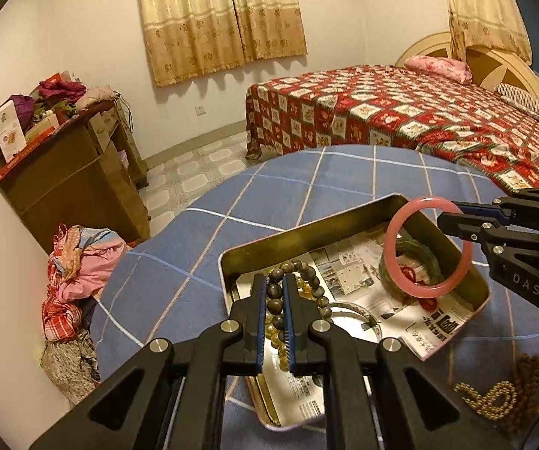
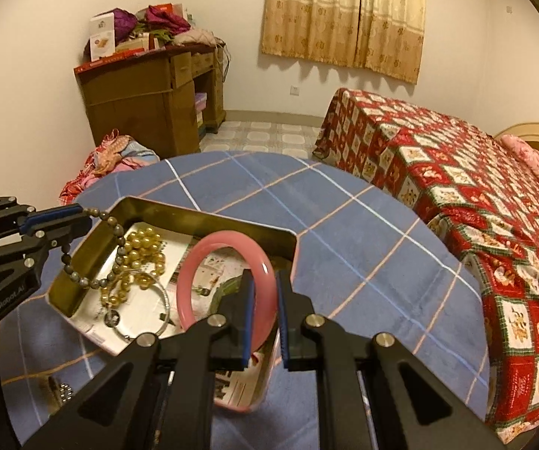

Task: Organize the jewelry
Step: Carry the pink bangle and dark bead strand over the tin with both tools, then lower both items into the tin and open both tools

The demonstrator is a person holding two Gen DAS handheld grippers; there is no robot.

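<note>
A gold metal tin lined with newspaper sits on the blue checked table. My left gripper is shut on a grey bead bracelet and holds it over the tin's left end. My right gripper is shut on a pink bangle and holds it upright above the tin's right part. In the tin lie a yellow bead strand, a silver bangle and a green bangle.
A gold bead chain and a brown bead string lie on the table right of the tin. A bed with a red quilt stands behind the table. A wooden desk and a clothes pile are at the left.
</note>
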